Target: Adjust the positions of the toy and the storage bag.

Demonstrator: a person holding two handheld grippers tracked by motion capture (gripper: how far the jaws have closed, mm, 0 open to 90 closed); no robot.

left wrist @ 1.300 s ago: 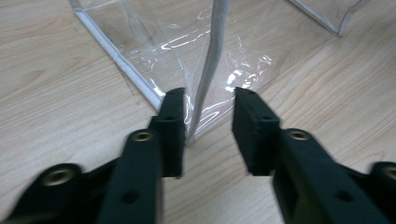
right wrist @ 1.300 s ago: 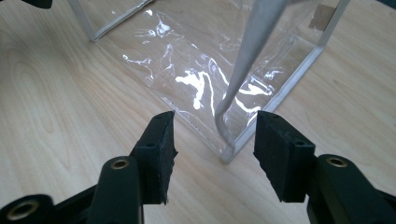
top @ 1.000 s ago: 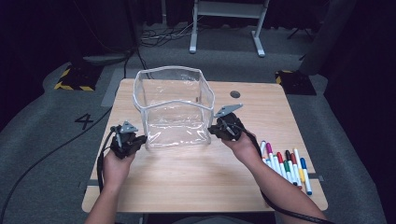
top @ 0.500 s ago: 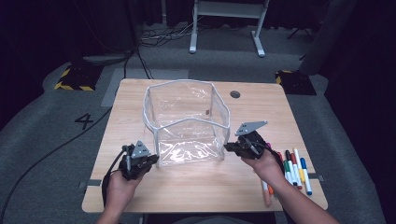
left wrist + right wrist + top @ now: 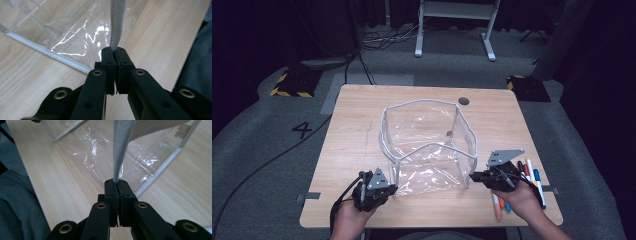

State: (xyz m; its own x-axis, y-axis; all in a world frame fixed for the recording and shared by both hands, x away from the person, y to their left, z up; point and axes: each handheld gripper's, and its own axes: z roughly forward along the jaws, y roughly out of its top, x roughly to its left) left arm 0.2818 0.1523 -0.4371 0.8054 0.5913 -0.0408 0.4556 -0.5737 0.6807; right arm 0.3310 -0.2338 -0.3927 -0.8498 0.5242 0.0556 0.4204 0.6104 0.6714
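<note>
The left gripper [image 5: 115, 53] has its jaws pressed together on the grey-white trim of the clear plastic bag [image 5: 427, 150], at the bag's near left corner; the right gripper [image 5: 116, 182] is likewise clamped tight on the same trim at the near right corner, so both hold the bag's front edge with nothing else between the jaws. The bag stands open and roughly box-shaped on the wooden table [image 5: 352, 125], near the person's edge, its mouth facing up. The coloured markers [image 5: 532, 175] lie on the table just beside and partly under the right hand, apparently none inside the bag, though glare on the plastic makes that hard to rule out. Judging by this, the bag has been positioned and the loading, if that is the aim, is still to do. Compared with a second ago, the bag and both grippers have come nearer the person and shifted toward the markers.
</note>
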